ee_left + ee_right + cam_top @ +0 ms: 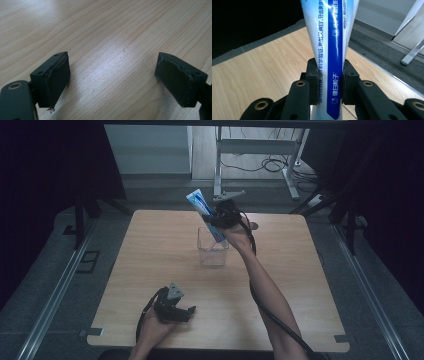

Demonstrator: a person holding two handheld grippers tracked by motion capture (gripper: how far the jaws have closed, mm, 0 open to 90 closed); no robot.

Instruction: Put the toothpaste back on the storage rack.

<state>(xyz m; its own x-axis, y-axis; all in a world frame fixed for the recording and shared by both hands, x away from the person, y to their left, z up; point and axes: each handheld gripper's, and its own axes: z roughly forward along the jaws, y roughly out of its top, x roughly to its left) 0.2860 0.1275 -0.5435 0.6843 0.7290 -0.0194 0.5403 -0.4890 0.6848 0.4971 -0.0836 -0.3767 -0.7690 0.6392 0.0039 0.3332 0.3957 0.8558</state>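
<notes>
**Tube held over the cup, left gripper idle**

I hold the right gripper above the middle of the tabletop, toward its far edge. Its jaws are clenched on a toothpaste tube, white with a blue stripe and printed text. In the right gripper view the tube stands between the two pads, which press on it from both sides low on its body, and it widens upward past the jaws. In the high view the tube tilts, its flat upper end leaning toward the far left corner and its lower end pointing down into a clear cup. The cup stands upright near the centre of the tabletop, just under the gripper. Whether the tube touches the cup's wall or floor I cannot tell.

I rest the left gripper low over the near edge, left of centre, well apart from the cup. Its jaws stand wide, released, with bare wood between them.
</notes>
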